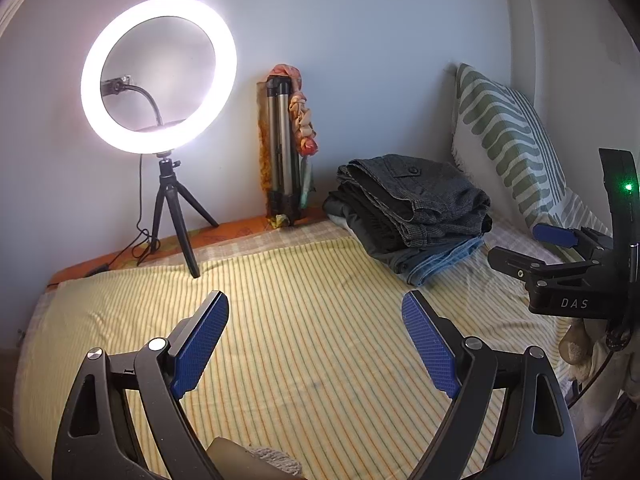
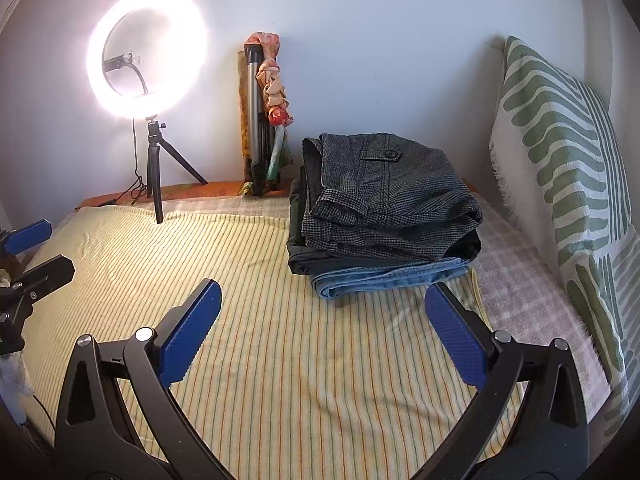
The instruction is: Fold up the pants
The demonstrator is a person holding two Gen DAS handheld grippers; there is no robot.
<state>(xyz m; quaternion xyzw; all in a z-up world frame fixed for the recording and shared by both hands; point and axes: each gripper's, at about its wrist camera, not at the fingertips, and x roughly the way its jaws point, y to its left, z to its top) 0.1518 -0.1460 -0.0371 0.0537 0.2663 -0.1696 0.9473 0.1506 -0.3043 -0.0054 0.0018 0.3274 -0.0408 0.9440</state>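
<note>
1. The pile of pants (image 2: 384,216) lies on the bed, at the far right side near the wall. The top pair is grey checked wool (image 2: 392,184), folded, with a button pocket flap facing up. Under it there is a dark pair, and at the bottom a blue denim pair (image 2: 392,278).
2. The pile sits partly on the yellow striped sheet (image 2: 280,340) and is just beside the green patterned pillow (image 2: 568,168), which leans on the wall.
3. The right tool (image 2: 322,330) hangs over the sheet, in front of the pile. Its jaws stand wide apart and nothing is between them.
4. The left tool (image 1: 316,344) is also released and empty, over the free middle of the sheet. In its view the right tool (image 1: 532,252) appears at the right edge.
5. I judge that the step in hand is to take one pair from the pile and spread it on the free sheet.
6. To do it well, the right tool should pinch only the top grey pair at its near edge, not the layers below. The left tool should take the other end, so the cloth opens flat.
7. The ring light (image 1: 158,76) on its small tripod (image 1: 172,216) stands at the far left, and a folded tripod (image 1: 282,148) leans on the wall. The cloth should stay away from both of them.
</note>
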